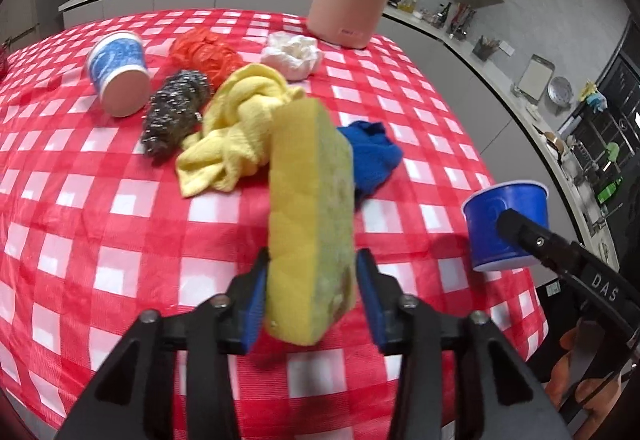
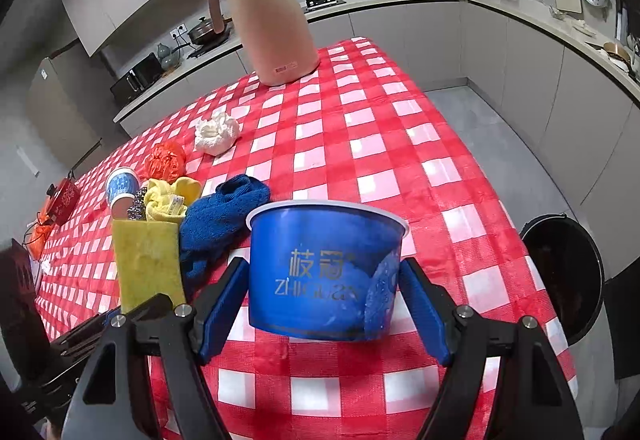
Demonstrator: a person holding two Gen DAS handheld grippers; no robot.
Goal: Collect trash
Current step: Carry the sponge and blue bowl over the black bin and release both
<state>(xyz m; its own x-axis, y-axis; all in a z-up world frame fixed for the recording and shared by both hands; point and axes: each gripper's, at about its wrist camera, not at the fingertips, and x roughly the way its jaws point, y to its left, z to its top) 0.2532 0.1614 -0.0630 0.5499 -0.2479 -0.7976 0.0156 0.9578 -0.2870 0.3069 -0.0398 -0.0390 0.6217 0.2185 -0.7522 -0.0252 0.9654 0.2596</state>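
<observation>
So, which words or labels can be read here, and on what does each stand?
"ZHIGUAN", under two Chinese characters: on the blue cup.
"DAS": on the right gripper.
Small red print low on the pink jug: too small to read.
Tag on the yellow cloth: too blurred to read.

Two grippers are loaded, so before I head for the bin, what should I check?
1. Right gripper on bowl: ok, pads sit against both sides.
2. Left gripper on sponge: cannot tell, pads flank it but no squeeze shows.
3. Bin open: ok, it stands on the floor right of the table.
4. Way from bowl to bin: ok, only bare tablecloth lies between them.
5. Bowl empty: cannot tell, its inside is hidden.
</observation>
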